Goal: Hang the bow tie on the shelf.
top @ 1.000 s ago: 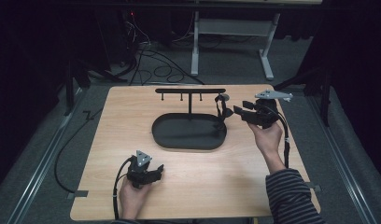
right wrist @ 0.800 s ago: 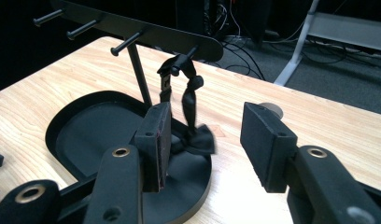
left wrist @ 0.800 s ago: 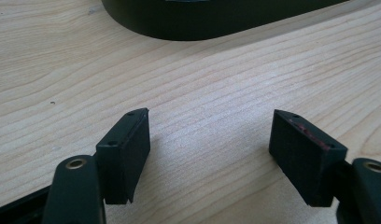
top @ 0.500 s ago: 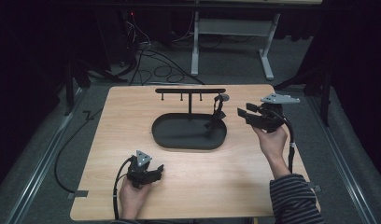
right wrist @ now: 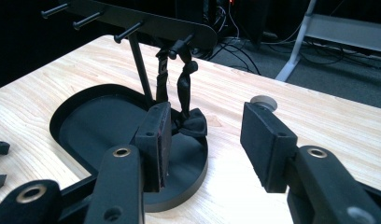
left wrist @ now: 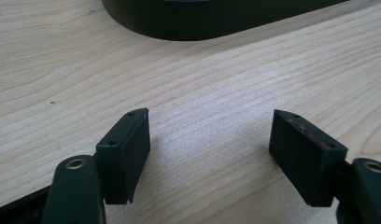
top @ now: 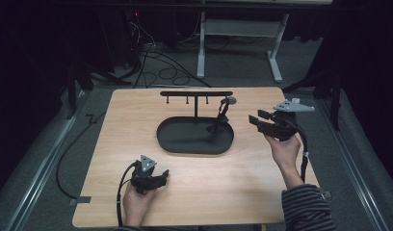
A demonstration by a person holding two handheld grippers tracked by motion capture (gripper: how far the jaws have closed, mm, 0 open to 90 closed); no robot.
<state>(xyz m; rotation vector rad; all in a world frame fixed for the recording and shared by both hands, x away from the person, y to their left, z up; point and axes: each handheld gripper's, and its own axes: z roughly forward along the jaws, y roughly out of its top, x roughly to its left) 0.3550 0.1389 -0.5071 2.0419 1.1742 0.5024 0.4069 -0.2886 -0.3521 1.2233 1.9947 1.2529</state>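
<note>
A black oval tray (top: 185, 144) lies mid-table with a T-shaped peg rack (top: 196, 93) standing at its back. A black bow tie (right wrist: 191, 122) hangs by its strap from the rack's right-end peg, its knot resting on the tray floor. My right gripper (top: 257, 120) hovers open just right of the tray, jaws pointing at the tie (top: 219, 120) with a gap between them and it; its jaws (right wrist: 205, 116) hold nothing. My left gripper (top: 160, 177) rests low near the front left, open (left wrist: 209, 116) over bare wood, the tray's front rim (left wrist: 202, 28) ahead of it.
A small grey disc (right wrist: 263, 101) lies on the wooden table (top: 137, 120) behind the right jaw, near the rack's right end. Beyond the table's far edge are floor cables (top: 151, 53) and a white desk frame (top: 276, 48). Metal rails run along both sides.
My right gripper has drawn back to the right, away from the rack and the hanging tie. The left gripper has stayed put.
</note>
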